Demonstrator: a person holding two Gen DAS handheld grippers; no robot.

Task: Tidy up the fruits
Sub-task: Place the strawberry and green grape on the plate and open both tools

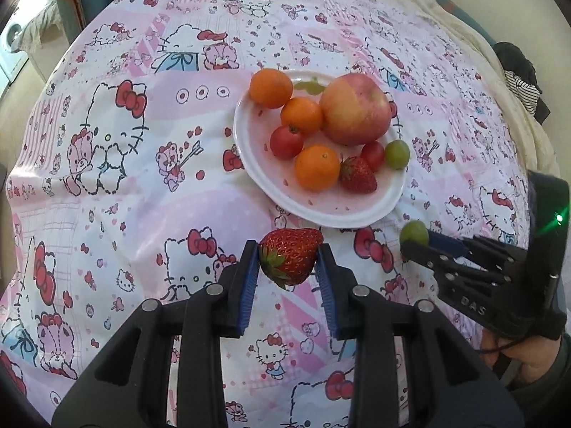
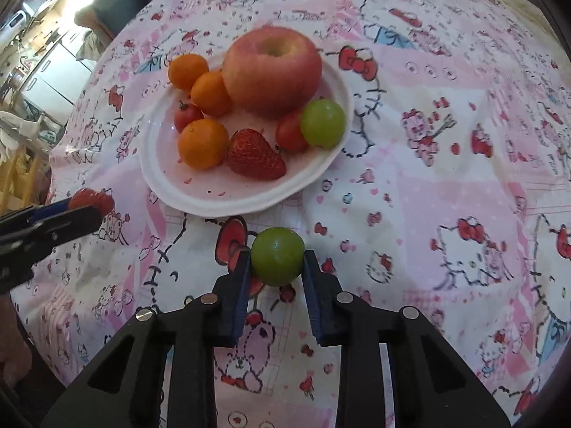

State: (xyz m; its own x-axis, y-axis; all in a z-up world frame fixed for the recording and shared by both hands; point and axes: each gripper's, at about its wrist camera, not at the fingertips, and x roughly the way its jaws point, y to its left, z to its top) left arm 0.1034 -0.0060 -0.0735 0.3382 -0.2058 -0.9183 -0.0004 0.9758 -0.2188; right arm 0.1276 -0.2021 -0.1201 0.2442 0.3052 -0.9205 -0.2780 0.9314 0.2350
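A white plate (image 1: 257, 174) (image 2: 160, 174) holds an apple (image 1: 355, 108) (image 2: 273, 71), three small oranges (image 1: 317, 167), two cherry tomatoes (image 1: 285, 141), a strawberry (image 1: 358, 175) (image 2: 255, 155) and a green grape (image 1: 397, 154) (image 2: 322, 123). My left gripper (image 1: 287, 260) is shut on a second strawberry (image 1: 289, 254) just in front of the plate; it also shows in the right wrist view (image 2: 91, 201). My right gripper (image 2: 276, 262) is shut on a second green grape (image 2: 277, 255), near the plate's front edge; it also shows in the left wrist view (image 1: 414, 232).
The table is covered by a pink and white cartoon-print cloth (image 1: 125, 178) (image 2: 446, 178). A cream blanket (image 1: 464, 35) and dark clothing (image 1: 521, 78) lie at the far right. Furniture and shelves (image 2: 43, 57) stand beyond the table's left edge.
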